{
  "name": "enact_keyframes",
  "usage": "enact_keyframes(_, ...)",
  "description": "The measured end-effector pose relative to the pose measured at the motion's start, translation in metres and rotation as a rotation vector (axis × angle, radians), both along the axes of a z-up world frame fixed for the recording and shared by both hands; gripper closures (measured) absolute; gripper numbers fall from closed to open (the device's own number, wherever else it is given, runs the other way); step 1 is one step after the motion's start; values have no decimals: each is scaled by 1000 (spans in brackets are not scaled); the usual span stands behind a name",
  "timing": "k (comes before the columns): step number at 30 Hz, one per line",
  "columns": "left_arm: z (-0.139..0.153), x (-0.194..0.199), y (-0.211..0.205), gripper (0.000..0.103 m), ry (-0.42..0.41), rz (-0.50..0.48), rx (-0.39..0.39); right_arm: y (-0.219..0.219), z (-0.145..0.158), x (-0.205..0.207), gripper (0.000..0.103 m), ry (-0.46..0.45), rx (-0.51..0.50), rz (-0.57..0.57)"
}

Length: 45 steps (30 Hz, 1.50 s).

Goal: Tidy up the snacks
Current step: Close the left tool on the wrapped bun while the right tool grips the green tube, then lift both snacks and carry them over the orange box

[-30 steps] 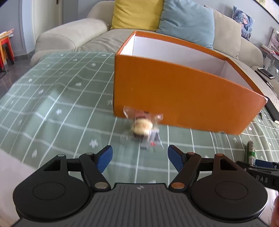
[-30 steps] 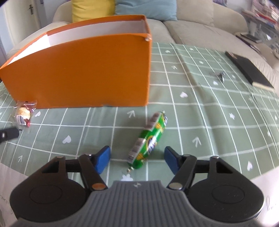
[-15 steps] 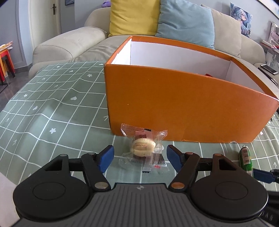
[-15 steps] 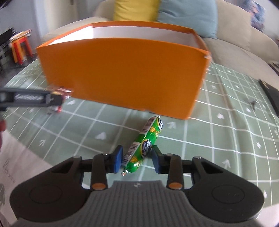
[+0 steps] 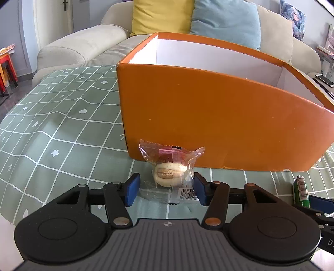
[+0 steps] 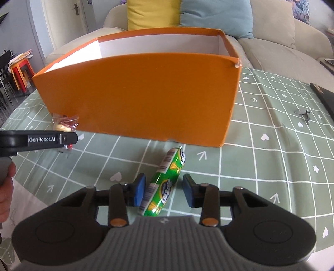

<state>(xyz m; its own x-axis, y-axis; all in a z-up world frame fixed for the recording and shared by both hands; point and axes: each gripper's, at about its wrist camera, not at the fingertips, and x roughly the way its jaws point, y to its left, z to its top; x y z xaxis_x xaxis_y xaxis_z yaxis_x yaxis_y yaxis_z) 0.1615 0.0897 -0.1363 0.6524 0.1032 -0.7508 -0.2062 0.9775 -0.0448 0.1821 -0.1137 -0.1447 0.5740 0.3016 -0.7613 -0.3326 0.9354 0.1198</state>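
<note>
I see: beige fabric sofa (image 5: pixel 83 45) | yellow cushion (image 5: pixel 162 16) beside light-blue cushion (image 5: pixel 227 18) | green grid-patterned cloth (image 6: pixel 271 146) on desk | small metal key (image 6: pixel 303 112) | red-orange stool (image 6: pixel 20 73)

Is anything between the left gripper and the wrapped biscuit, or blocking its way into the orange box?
Nothing separates them: the left gripper brackets the wrapped biscuit. Only the orange box front wall stands ahead; the biscuit must go over it.
</note>
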Motion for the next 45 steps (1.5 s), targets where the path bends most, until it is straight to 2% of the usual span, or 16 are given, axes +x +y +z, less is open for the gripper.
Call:
enact_keyframes(5,-1,3,0,45,9,7,12,0,1,2,72,5,8,4)
enact_keyframes(7,0,2,-1,54,11,3,15,2,0,1,72,-2,-5,13)
enact_keyframes(9,1,1,-1,57,12,8,17,4,1,1,74,-5,-16,21)
enact_keyframes(17,8,-14,-5,58,54,20,17,6,3,0,78,19,-27,21)
enact_keyframes(24,20,-39,-23,58,55,-49,15,6,8,-7,79,38,-9,20)
enact_keyframes(30,33,-57,-38,58,53,-91,8,5,24,-21,79,0,0,42)
enact_keyframes(35,46,-71,-39,58,32,-89,2,0,40,-34,79,-32,6,54)
enact_keyframes(45,79,-69,-35,58,-39,-65,32,2,82,-48,80,-123,51,83)
